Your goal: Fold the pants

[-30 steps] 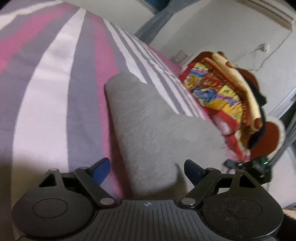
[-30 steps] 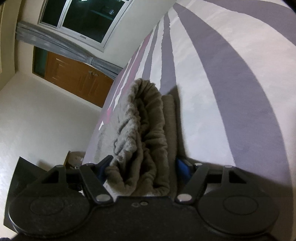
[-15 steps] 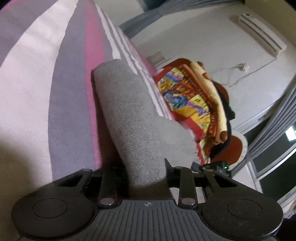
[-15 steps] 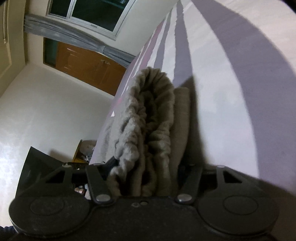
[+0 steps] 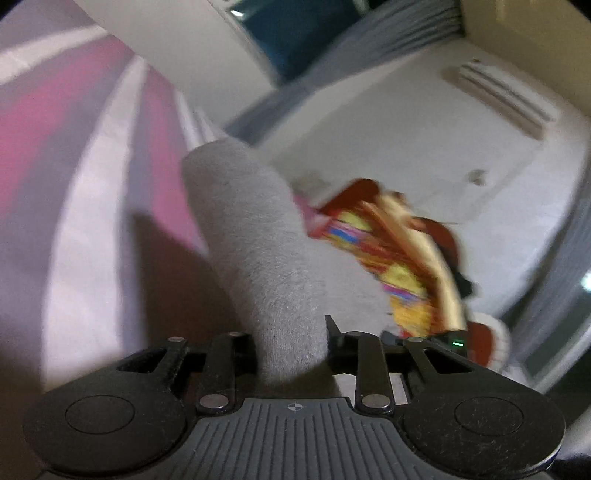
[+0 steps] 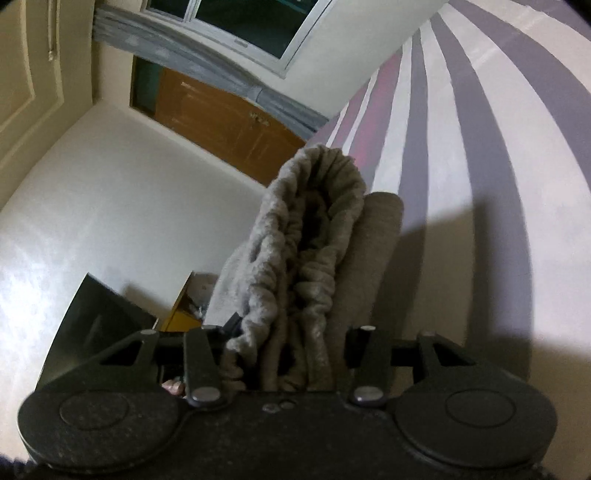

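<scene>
On the left side of the striped bedspread, the left gripper has its jaws drawn in close on one end of the grey pants, the fleece squeezed into a thick roll between them. That pinch probably sits at the leg end, though the blurred view makes this hard to confirm. From the jaws the cloth runs forward and down toward the bed, with its own shadow on the stripes beneath, so this end appears lifted clear of the sheet. A pile of bright patterned blankets lies just beside the pants, further along the bed, which leaves the open stripes on the near side as the free room for laying a fold.

Over on the right, the right gripper holds the gathered elastic waistband; its jaws stand wider because the bunched layers are bulky, and they are closing a little on the cloth. A flatter folded layer lies against the waistband on its right. Gripping both ends together keeps the garment taut and even, which suits carrying one half over the other. The wooden door and window sit behind.
</scene>
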Demonstrator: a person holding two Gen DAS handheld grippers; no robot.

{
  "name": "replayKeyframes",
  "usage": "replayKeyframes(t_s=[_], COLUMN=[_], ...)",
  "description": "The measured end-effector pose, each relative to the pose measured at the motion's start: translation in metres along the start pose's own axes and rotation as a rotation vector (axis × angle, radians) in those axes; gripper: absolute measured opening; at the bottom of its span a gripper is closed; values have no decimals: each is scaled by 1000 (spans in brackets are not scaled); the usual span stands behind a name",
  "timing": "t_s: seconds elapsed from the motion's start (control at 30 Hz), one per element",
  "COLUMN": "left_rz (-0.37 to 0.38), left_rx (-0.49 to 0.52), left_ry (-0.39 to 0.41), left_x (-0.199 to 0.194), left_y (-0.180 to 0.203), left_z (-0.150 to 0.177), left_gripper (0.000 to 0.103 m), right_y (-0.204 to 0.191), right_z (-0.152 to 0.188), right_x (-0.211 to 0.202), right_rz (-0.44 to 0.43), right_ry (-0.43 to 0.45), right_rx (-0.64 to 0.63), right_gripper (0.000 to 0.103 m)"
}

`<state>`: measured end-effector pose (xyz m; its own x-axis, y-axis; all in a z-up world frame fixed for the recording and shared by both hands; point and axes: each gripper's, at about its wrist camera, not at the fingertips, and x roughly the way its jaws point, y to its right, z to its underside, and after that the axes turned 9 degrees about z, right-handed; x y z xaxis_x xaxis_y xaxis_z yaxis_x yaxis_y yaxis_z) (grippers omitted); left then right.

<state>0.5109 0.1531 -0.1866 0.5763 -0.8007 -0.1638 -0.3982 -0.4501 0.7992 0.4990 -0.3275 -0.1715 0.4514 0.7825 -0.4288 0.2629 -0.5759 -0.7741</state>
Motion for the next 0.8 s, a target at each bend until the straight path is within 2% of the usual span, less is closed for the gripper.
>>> replayKeyframes(t_s=[0.07, 0.1, 0.13, 0.2, 0.27, 0.3, 0.4, 0.5, 0.53, 0.57, 0.6, 0.63, 0.67, 0.7, 0.8], left_rz=[-170, -276, -279, -263, -260, -281, -331, -424, -484, -522, -546, -562, -579, -592, -635], left_rx=[-44, -73, -73, -9, 56, 68, 76, 99, 141, 186, 233, 267, 297, 320, 360], left_ry=[-72, -117, -132, -135, -136, -135, -95, -64, -56, -47, -29, -9, 14, 32, 47], left_x=[18, 25, 25, 18, 8, 8, 5, 6, 3, -1, -10, -20, -28, -38, -67], left_y=[-17, -26, -28, -14, 0, 1, -5, 13, 27, 43, 62, 80, 100, 119, 170], left_z=[-6, -4, 2, 12, 27, 34, 43, 44, 48, 51, 57, 64, 70, 78, 102], left_gripper=[51, 52, 52, 52, 59, 59, 60, 62, 70, 81, 87, 100, 103, 103, 103], right_y=[12, 21, 34, 36, 27, 24, 25, 9, -2, -13, -29, -45, -60, -75, -120], right_z=[-16, -18, -17, -13, -4, 3, 18, 19, 21, 26, 35, 46, 59, 69, 101], right_x=[22, 34, 46, 39, 23, 17, 25, 30, 27, 23, 15, -1, -19, -35, -78], right_rz=[123, 236, 351, 335, 296, 289, 361, 422, 446, 469, 501, 532, 534, 522, 525], right_ry=[17, 0, -45, -16, 15, 17, -19, -6, 6, 34, 92, 192, 289, 345, 388], right_rx=[35, 71, 126, 128, 105, 75, -25, -26, -32, -54, -92, -137, -185, -230, -323], right_gripper=[58, 79, 76, 75, 80, 84, 79, 82, 84, 89, 103, 103, 103, 103, 103])
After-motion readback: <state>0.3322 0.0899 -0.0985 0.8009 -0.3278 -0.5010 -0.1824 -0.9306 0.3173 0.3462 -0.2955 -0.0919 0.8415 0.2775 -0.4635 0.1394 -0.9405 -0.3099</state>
